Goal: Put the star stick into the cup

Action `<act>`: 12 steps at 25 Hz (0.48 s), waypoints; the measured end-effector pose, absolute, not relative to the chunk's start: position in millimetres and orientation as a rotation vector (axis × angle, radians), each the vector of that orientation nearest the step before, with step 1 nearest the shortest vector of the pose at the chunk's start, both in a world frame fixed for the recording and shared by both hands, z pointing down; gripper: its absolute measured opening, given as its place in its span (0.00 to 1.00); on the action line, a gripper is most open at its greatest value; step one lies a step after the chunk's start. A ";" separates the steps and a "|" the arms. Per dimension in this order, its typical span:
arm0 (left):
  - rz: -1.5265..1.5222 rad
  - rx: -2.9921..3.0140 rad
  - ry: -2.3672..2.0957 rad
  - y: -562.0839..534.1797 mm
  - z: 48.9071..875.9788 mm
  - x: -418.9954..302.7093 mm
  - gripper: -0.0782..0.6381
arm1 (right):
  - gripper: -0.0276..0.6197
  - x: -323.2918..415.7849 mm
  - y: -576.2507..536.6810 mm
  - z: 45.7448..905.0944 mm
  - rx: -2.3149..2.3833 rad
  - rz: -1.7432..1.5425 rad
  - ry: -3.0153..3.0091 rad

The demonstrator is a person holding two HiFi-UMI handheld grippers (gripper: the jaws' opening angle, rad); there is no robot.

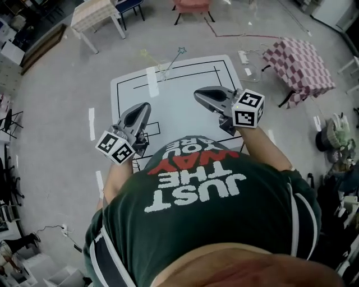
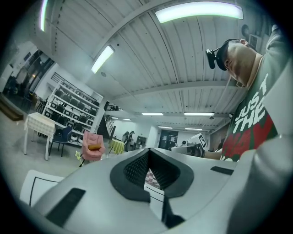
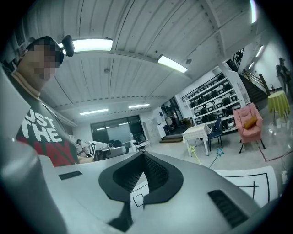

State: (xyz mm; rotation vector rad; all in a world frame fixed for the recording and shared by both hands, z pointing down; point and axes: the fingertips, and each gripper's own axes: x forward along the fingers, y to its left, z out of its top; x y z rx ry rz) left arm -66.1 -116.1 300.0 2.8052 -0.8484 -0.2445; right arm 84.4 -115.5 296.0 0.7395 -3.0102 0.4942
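Two star sticks, one yellow (image 1: 145,54) and one teal (image 1: 181,50), rise from one spot at the far edge of the white table (image 1: 185,112). Whether a clear cup holds them I cannot tell. In the right gripper view the yellow star (image 3: 192,149) and the teal star (image 3: 219,151) show far ahead. My left gripper (image 1: 147,105) hovers over the table's near left part, its jaws shut and empty (image 2: 149,151). My right gripper (image 1: 196,93) is over the middle right, also shut on nothing (image 3: 143,152). Both are well short of the sticks.
A red-checked table (image 1: 300,61) stands to the right, a pale checked table (image 1: 95,14) at the far left, and a pink armchair (image 3: 248,121) beyond. Cables lie on the floor near the table's right corner (image 1: 247,59). The person's green shirt (image 1: 207,224) fills the near side.
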 end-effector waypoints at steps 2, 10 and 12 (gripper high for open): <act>-0.262 2.788 -0.849 -120.3 303.4 -67.6 0.12 | 0.09 83.4 -119.8 292.9 0.734 0.488 -3.005; -0.292 2.746 -0.857 -120.9 309.9 -62.9 0.12 | 0.09 89.3 -124.5 295.2 0.728 0.514 -2.993; -0.293 2.743 -0.866 -121.4 308.1 -61.9 0.12 | 0.09 90.0 -125.3 295.8 0.720 0.506 -2.994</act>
